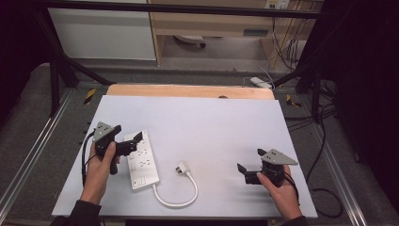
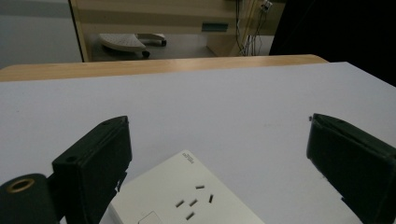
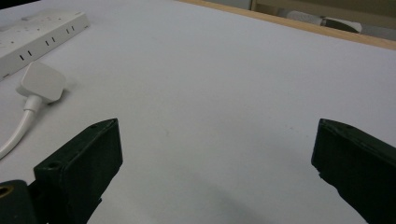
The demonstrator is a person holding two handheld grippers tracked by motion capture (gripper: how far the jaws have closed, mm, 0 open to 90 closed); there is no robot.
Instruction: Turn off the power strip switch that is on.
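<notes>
A white power strip [image 1: 141,160] lies on the left part of the white tabletop [image 1: 211,122]. Its short white cable [image 1: 176,200] loops round to a white plug [image 1: 182,167], which lies loose beside it. My left gripper [image 1: 129,136] is open at the strip's far end. In the left gripper view the strip [image 2: 187,196] sits low between the wide-apart jaws of the left gripper [image 2: 217,123]. My right gripper [image 1: 251,160] is open over bare table at the right, holding nothing. In the right gripper view the plug [image 3: 42,81] and the strip [image 3: 37,32] lie far left of the right gripper [image 3: 218,123].
A wooden strip [image 1: 188,90] runs along the table's far edge. Black frame bars [image 1: 61,61] and loose cables [image 1: 324,188] flank the table. A white adapter [image 1: 260,83] lies on the floor beyond it.
</notes>
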